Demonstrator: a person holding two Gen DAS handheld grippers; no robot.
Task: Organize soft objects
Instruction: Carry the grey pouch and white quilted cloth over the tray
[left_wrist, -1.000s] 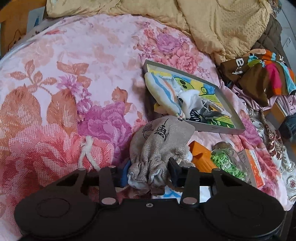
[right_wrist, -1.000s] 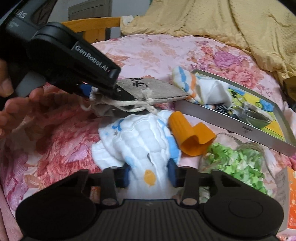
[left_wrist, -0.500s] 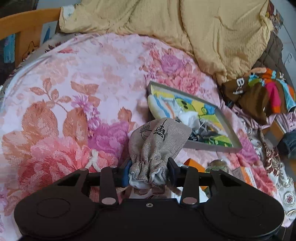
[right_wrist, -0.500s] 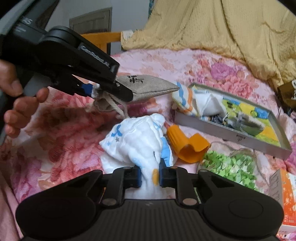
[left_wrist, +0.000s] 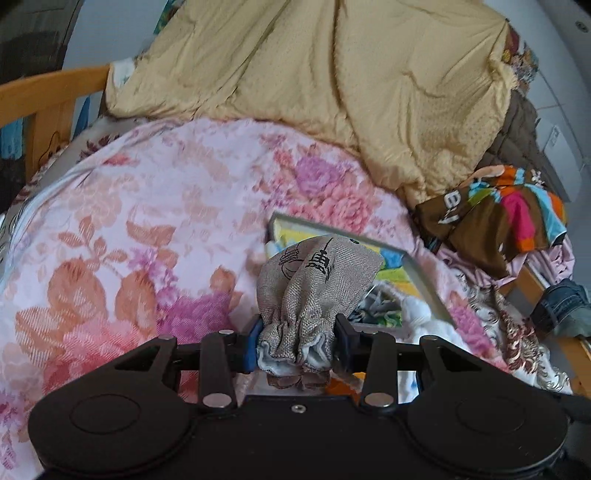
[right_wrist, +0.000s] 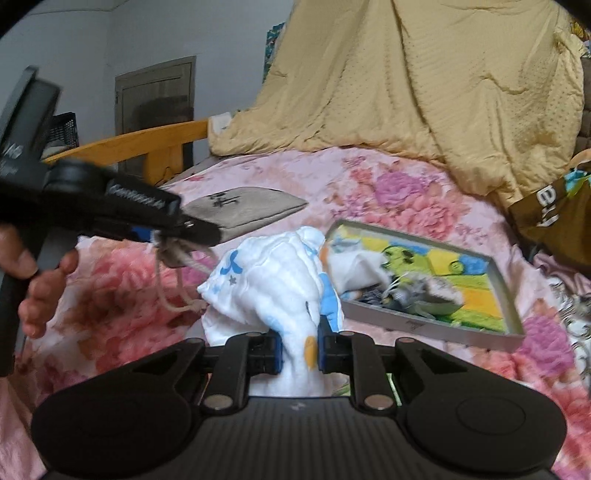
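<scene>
My left gripper (left_wrist: 297, 343) is shut on the gathered neck of a grey burlap drawstring pouch (left_wrist: 317, 280) and holds it in the air above the floral bedspread. The pouch (right_wrist: 243, 210) also shows in the right wrist view, sticking out level from the left gripper, its cord dangling. My right gripper (right_wrist: 299, 349) is shut on a white quilted cloth with blue and orange marks (right_wrist: 273, 288), lifted off the bed. Beyond both lies a shallow grey tray (right_wrist: 424, 325) with a colourful cartoon bottom, holding a white striped cloth and small dark items. The tray's rim (left_wrist: 424, 280) shows behind the pouch.
A yellow quilt (left_wrist: 332, 81) is heaped at the back of the bed. A brown multicoloured garment (left_wrist: 495, 218) lies at the right. A wooden bed rail (right_wrist: 140, 144) runs along the far left. A hand (right_wrist: 33, 295) holds the left gripper's handle.
Both grippers have risen from the bed with their loads. The right gripper closed on the white cloth and lifted it. The orange piece and green jar have dropped out of view.
</scene>
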